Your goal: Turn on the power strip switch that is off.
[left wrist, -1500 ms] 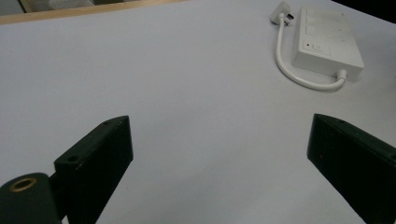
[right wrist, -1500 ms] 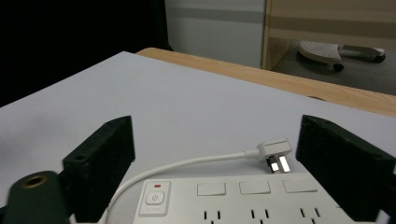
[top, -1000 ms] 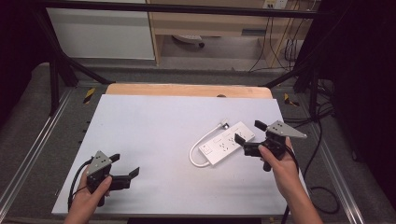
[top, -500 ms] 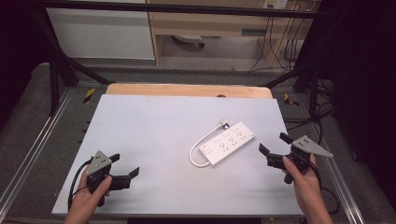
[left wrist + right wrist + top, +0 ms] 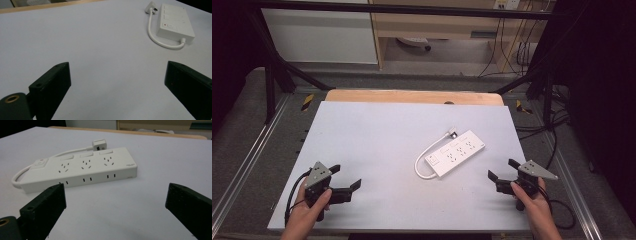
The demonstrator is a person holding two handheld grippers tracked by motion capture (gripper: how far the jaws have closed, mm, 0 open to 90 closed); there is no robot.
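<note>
— Worktop (image 5: 377,130) first, from up high: what are you seeing?

— A white power strip (image 5: 455,153) is lying right of the middle, its short cord (image 5: 424,159) looping round to a plug (image 5: 453,134) beside its far end. The left claw (image 5: 343,184) is sitting at the near left corner, jaws standing apart, gripping nothing, well away from the strip. The right claw (image 5: 503,176) is hovering at the near right edge, also spread wide, near the strip but not touching it.

— And looking along the left claw?

— Its jaws are gaping over bare worktop (image 5: 95,50); the power strip (image 5: 175,23) is lying far off toward the upper right, switch end nearer.

— Along the right one?

— That claw is pointing straight at the power strip (image 5: 82,167), which is lying flat just beyond the spread jaws, outlets up, nothing plugged in.

— So how far along is this?

— Nobody is saying what the job is. As I'm judging it, either nothing is started or everything is finished: the strip is resting free, and both hands are holding nothing.
</note>
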